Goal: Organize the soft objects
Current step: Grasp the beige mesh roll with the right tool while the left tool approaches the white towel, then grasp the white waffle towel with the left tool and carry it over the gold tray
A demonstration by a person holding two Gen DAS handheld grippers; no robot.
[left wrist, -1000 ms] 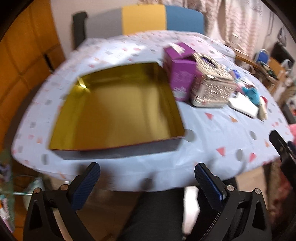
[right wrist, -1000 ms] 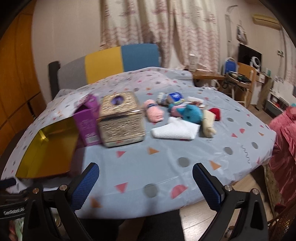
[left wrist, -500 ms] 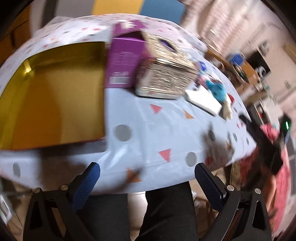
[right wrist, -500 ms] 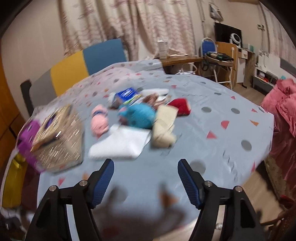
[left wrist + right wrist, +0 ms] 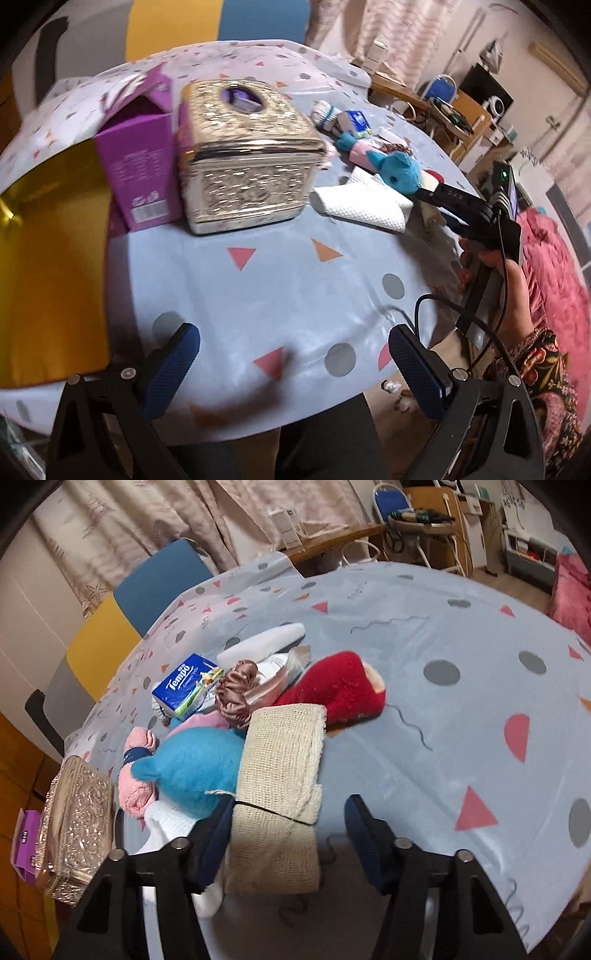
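A pile of soft things lies on the table: a beige woven cloth roll [image 5: 280, 771], a blue plush toy [image 5: 195, 764] [image 5: 397, 170], a red plush piece [image 5: 340, 692], a pink sock roll [image 5: 136, 771], a brown scrunchie [image 5: 238, 692] and a white folded cloth [image 5: 166, 827] [image 5: 364, 206]. My right gripper [image 5: 286, 834] is open, its fingers either side of the near end of the beige roll. My left gripper [image 5: 295, 365] is open and empty over the table's near edge. An open gold-lined box [image 5: 48, 266] lies at the left.
A silver embossed tissue box [image 5: 247, 155] and a purple carton [image 5: 138, 162] stand beside the gold box. A Tempo tissue pack [image 5: 186, 688] and a white flat pack [image 5: 262, 644] lie behind the pile. The patterned tablecloth [image 5: 295, 280] covers the table. Chairs stand behind.
My right gripper has moved forward to the pile and now straddles the beige roll. My left gripper has swung right, from over the gold box toward the tissue box.
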